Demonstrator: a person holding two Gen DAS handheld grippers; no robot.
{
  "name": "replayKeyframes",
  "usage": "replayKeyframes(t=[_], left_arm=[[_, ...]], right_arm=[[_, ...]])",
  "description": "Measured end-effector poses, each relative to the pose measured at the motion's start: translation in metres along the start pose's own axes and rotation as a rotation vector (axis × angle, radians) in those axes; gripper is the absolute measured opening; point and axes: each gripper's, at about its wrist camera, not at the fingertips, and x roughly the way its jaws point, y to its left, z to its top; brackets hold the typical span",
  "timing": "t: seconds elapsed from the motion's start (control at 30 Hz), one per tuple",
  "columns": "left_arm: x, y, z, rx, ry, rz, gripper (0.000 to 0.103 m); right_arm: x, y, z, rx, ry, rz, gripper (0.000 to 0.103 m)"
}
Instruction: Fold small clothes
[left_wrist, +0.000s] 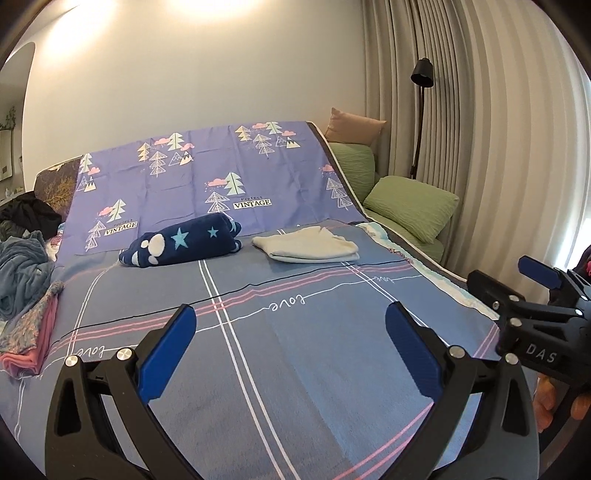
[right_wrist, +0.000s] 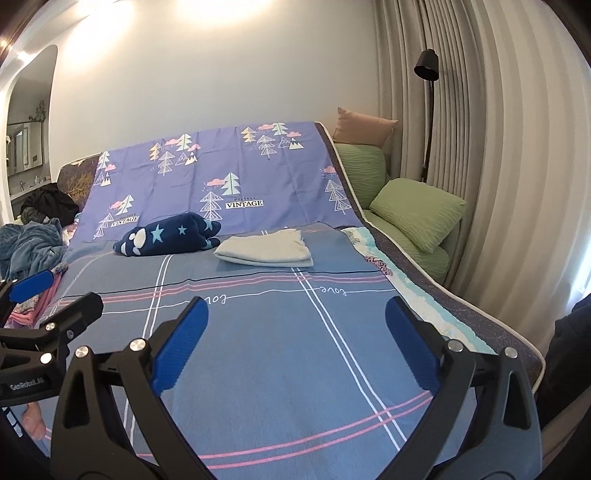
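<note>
1. Nearest the lens, the left claw (left_wrist: 291, 325) and the right claw (right_wrist: 297, 321) both hang over the bare blue sheet (left_wrist: 314, 369), jaws spread wide, nothing between the blue pads and nothing touched.
2. The task's things: one folded white cloth (left_wrist: 306, 245) lies flat on the sheet, well ahead of both claws; one rolled navy star cloth (left_wrist: 181, 243) sits just left of the white cloth, apart from it.
3. One loose heap of unfolded clothes (left_wrist: 26, 288) lies at the sheet's left edge, far left of the white cloth; its count cannot be told.
4. Behind the white cloth stands one purple tree-print cover (left_wrist: 207, 166). To its right are two green pillows (left_wrist: 410, 206), one tan cushion (left_wrist: 354, 127), one black lamp (left_wrist: 421, 74) and curtains (left_wrist: 498, 147).
5. The left view shows the right claw at its right edge; the right view shows the left claw at its left edge, plus an arched doorway (right_wrist: 29, 122) more fully.
</note>
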Motion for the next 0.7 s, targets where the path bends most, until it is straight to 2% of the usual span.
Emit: replayKeyframes(t=[0.33,0.7], left_arm=[[-0.012,-0.01,0.001,0.03,-0.019,0.007,0.102],[-0.012,-0.017,0.0,0.046,-0.001,0.014,0.102]], right_arm=[[-0.012,-0.006,0.001,0.008,-0.01,-0.005,0.099],[-0.012,-0.011,0.0,0.016,-0.003,0.003,0.099]])
